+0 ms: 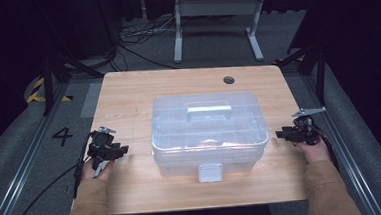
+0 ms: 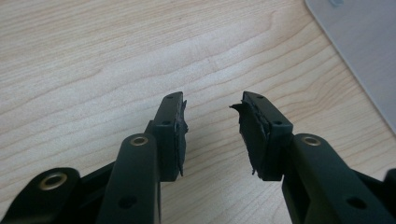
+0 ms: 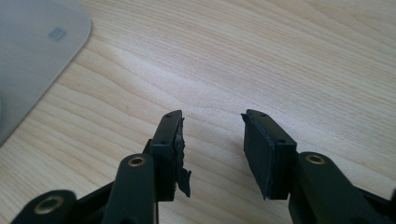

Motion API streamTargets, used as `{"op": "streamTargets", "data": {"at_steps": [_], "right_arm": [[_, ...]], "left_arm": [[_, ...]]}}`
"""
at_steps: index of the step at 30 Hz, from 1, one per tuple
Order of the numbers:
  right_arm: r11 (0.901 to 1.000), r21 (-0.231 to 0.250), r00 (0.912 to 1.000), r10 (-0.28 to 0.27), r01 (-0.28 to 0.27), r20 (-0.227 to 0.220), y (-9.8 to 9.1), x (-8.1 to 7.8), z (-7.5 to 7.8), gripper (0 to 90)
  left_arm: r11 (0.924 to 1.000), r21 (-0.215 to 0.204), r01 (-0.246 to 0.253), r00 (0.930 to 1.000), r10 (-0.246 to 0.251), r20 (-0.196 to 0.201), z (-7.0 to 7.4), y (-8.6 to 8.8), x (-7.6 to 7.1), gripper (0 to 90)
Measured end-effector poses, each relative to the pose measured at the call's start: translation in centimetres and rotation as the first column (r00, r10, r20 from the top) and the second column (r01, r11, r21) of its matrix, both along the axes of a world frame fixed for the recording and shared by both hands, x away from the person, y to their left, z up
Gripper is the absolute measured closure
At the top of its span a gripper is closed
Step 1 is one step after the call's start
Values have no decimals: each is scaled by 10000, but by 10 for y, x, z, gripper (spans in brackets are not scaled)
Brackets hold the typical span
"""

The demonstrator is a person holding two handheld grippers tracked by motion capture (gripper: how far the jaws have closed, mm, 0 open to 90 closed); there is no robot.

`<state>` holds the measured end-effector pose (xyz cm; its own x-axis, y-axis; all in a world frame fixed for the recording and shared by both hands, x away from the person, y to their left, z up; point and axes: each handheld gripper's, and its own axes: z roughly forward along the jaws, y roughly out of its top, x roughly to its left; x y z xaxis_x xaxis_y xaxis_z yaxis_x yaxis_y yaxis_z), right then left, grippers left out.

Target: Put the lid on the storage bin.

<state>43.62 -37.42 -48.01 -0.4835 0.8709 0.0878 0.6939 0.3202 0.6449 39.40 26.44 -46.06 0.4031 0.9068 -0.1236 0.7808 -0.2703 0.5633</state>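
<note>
Left gripper [image 1: 123, 150] held in the left hand [image 1: 94, 168], at the left side of the wooden table [image 1: 127, 91]. Jaws apart, with nothing between them, just bare wood below. Torn black pads [image 2: 180, 135] on the inside of the jaws, seen close in the left gripper view. Pointing toward the box, but not touching it.

Right gripper [image 1: 279, 133] held in the right hand [image 1: 315, 150], at the right side of the table. Jaws apart too, and empty. Ragged black pads [image 3: 180, 154] here as well. Also aimed at the box, with a gap of bare table in between.

Clear plastic box [image 1: 209, 134] sitting in the middle of the table, between the two grippers. Lid on, with a handle [image 1: 208, 111] lying flat on top. White latch [image 1: 210, 172] on the near side, facing the person. One rounded corner of the box [image 2: 369, 51] at the top right of the left gripper view, and another corner [image 3: 32, 56] at the top left of the right gripper view.

Small round hole [image 1: 229, 79] near the far edge of the table. Tan sleeves [image 1: 92, 206] coming in from the bottom. Black cable [image 1: 43, 191] trailing from the left gripper to the grey floor [image 1: 30, 147].
</note>
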Motion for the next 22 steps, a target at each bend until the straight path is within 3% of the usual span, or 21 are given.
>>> {"op": "streamTargets", "data": {"at_steps": [7, 12, 19, 22], "right_arm": [[9999, -78, 9999, 152, -152, -10, 4, 1, -5, 577], [9997, -108, 9996, 219, -217, 172, 6, 0, -7, 571], [9995, -30, 9985, 301, -300, 464, 6, -1, -9, 527], [9992, -114, 9969, 377, -370, 693, 7, -1, -11, 495]], "left_arm": [[9998, 119, 140, 9999, -140, -32, -4, -4, 0, 599], [9985, 469, 287, 9996, -287, -7, -8, -8, 0, 591], [9995, 179, 267, 9996, -269, 97, -14, -6, 1, 572], [9990, 21, 435, 9980, -436, 448, -17, -3, 0, 529]]}}
